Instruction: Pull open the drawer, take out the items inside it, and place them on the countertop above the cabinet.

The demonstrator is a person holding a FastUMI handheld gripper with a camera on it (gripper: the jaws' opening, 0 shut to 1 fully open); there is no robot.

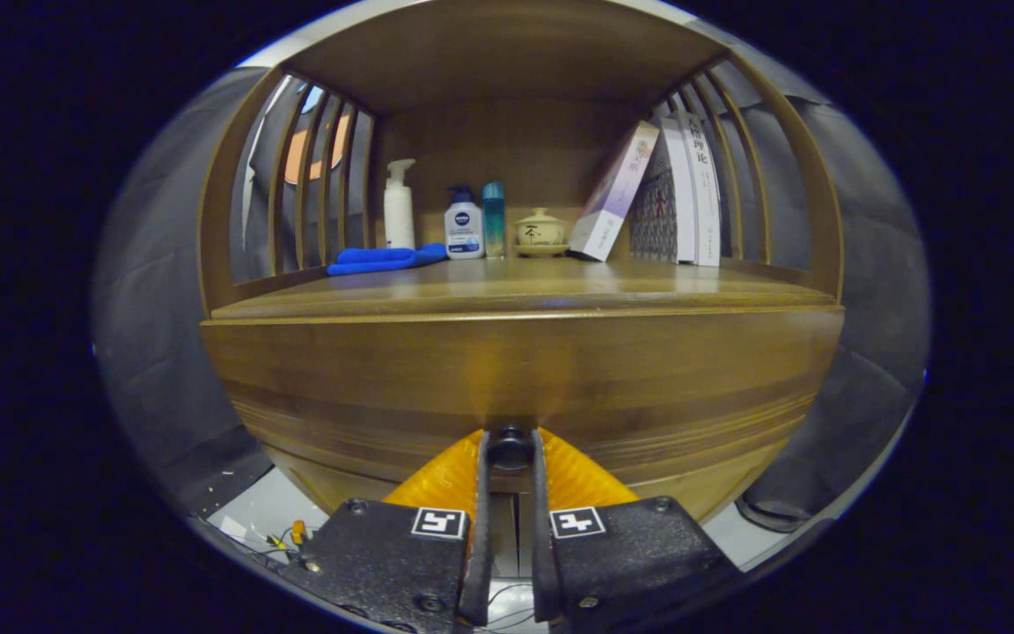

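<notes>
The claw (509,453) is clenched on the dark round knob (510,447) of the drawer (507,379), one finger pressed against each side of it, so the grip looks settled. The drawer front stands directly ahead of the fingers, flush with the cabinet as far as I can judge, with no gap showing along its top edge. That puts the job at its first step: the handle is taken, the pull is not yet made, and whatever lies inside stays hidden.

Above and beyond the fingers runs the countertop (525,286), where the items are meant to end up. At its back, up and to the left of the claw, sit a folded blue cloth (384,259), a white pump bottle (399,207) and two smaller bottles (474,224); straight above is a small lidded cup (541,231), and to the right lean some books (665,194). The front strip of the countertop is bare.

The next move, I'd say, calls for a straight, level draw backward, keeping the squeeze firm so the knob does not slip out.
</notes>
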